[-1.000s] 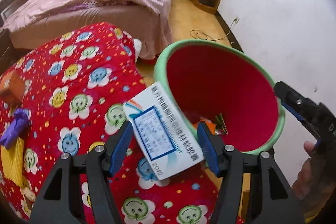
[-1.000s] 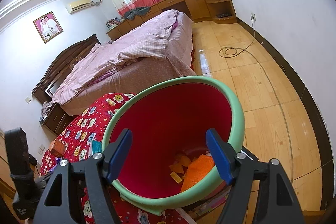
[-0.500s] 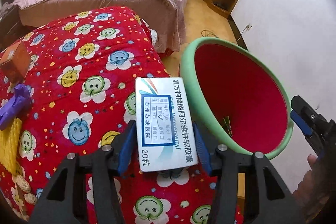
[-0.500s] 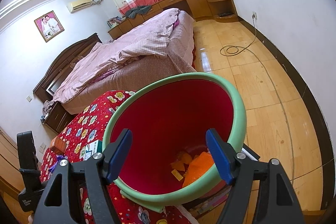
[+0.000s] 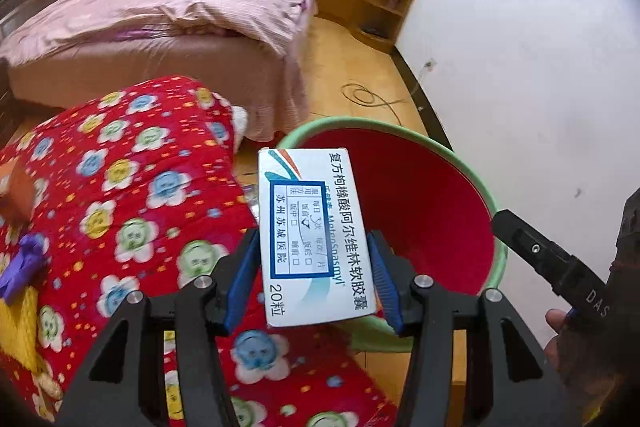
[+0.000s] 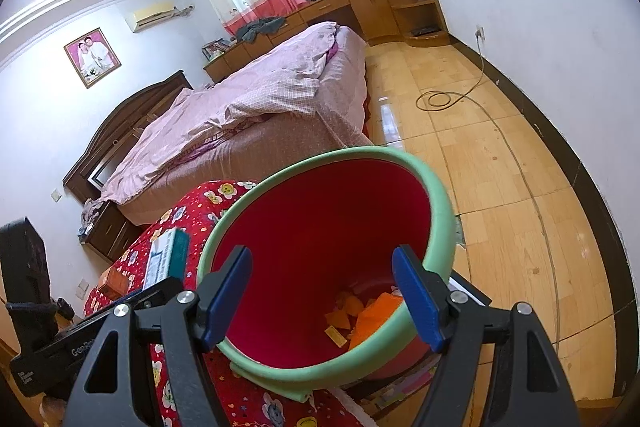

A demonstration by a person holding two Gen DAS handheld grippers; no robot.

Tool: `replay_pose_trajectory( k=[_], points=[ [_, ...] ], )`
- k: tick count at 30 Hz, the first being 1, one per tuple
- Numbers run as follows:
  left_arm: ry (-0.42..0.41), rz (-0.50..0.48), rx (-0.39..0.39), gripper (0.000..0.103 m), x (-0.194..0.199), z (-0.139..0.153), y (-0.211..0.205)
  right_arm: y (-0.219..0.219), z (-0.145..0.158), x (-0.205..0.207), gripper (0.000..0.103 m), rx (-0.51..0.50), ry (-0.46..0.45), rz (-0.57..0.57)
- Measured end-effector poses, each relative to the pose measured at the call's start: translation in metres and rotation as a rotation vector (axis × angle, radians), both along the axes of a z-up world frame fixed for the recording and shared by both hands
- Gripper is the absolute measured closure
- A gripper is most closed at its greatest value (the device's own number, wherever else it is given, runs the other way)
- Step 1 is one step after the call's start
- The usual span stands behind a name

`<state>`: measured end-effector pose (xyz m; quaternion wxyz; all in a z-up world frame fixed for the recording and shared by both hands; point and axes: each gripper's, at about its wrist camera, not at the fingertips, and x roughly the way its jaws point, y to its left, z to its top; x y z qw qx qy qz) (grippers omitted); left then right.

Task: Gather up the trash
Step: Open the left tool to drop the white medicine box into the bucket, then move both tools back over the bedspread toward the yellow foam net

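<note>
My left gripper (image 5: pixel 310 279) is shut on a white medicine box (image 5: pixel 312 235) with blue print and holds it in the air, its far end over the near rim of the bin. The bin (image 5: pixel 420 203) is red inside with a green rim and stands beside the red quilt. In the right wrist view the bin (image 6: pixel 320 235) holds orange scraps (image 6: pixel 372 315) at its bottom. My right gripper (image 6: pixel 322 297) is open at the bin's near rim, with nothing between its fingers. The box also shows in the right wrist view (image 6: pixel 166 257), left of the bin.
A red smiley-flower quilt (image 5: pixel 120 207) carries a purple scrap (image 5: pixel 24 263), a yellow item (image 5: pixel 16 323) and an orange-brown box (image 5: pixel 14 191). A pink bed (image 5: pixel 160 23) lies behind. A cable (image 6: pixel 440 99) coils on the wooden floor by the white wall.
My left gripper has closed on the medicine box, lifted it off the quilt and carried it right, toward the bin. The right gripper has barely moved.
</note>
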<state>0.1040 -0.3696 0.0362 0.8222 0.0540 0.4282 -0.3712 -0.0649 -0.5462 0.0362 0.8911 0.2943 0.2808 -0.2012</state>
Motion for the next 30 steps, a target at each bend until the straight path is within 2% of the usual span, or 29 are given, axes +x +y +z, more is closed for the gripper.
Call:
replay_pose_trajectory(
  k=[6, 13, 22, 30],
  points=[
    [0.000, -0.056, -0.016, 0.048, -0.012, 0.001, -0.013, -0.006, 0.001, -0.009, 0.028, 0.003, 0.006, -0.029],
    [0.016, -0.027, -0.045, 0.048, -0.012, 0.008, 0.000, -0.005, 0.012, -0.020, 0.028, -0.013, 0.011, -0.044],
    [0.005, 0.056, -0.037, 0.048, -0.019, 0.023, 0.048, 0.017, 0.025, -0.029, 0.028, -0.023, -0.020, -0.026],
    [-0.018, 0.169, 0.006, 0.048, -0.025, 0.034, 0.111, 0.055, 0.036, -0.024, 0.028, -0.025, -0.035, 0.039]
  ],
)
